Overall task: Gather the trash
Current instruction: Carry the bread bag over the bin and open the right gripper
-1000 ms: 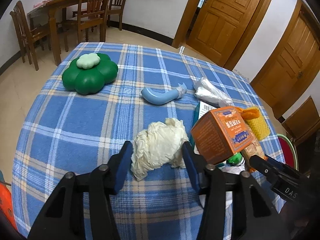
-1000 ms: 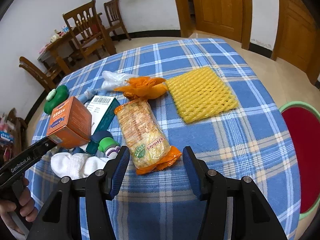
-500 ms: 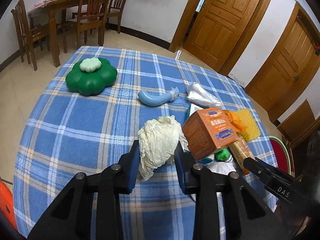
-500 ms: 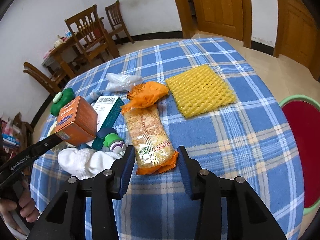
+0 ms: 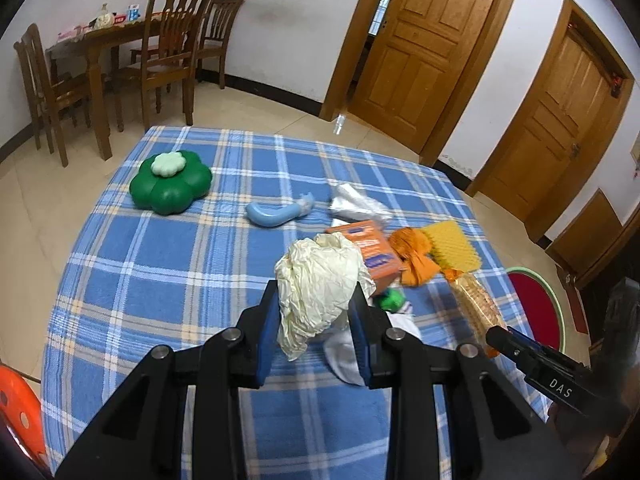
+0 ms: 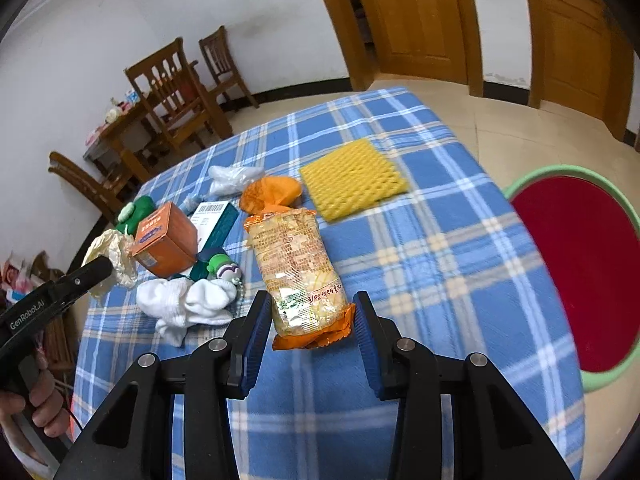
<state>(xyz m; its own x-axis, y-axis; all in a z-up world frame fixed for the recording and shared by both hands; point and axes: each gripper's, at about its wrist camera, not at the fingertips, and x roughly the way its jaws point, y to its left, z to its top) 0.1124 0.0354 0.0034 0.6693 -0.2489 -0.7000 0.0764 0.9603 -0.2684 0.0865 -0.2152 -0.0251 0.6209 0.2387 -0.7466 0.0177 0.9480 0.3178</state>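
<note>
My left gripper (image 5: pixel 314 312) is shut on a crumpled cream paper wad (image 5: pixel 320 280) and holds it above the blue plaid table (image 5: pixel 160 264); the wad also shows in the right wrist view (image 6: pixel 110 256). My right gripper (image 6: pixel 308 320) has closed on the near end of an orange snack packet (image 6: pixel 298 264) and holds it. Other trash lies nearby: an orange box (image 6: pixel 164 240), an orange wrapper (image 6: pixel 272 192), a yellow foam net (image 6: pixel 352 178) and a clear plastic bag (image 6: pixel 234 176).
A red basin with a green rim (image 6: pixel 580 268) stands on the floor right of the table. White socks (image 6: pixel 188 304), a teal box (image 6: pixel 214 220), a green flower-shaped box (image 5: pixel 170 186) and a blue handle (image 5: pixel 276 214) lie on the table. Wooden chairs stand behind.
My left gripper closed on the paper wad and lifted it. My right gripper closed around the snack packet's end and rose with it.
</note>
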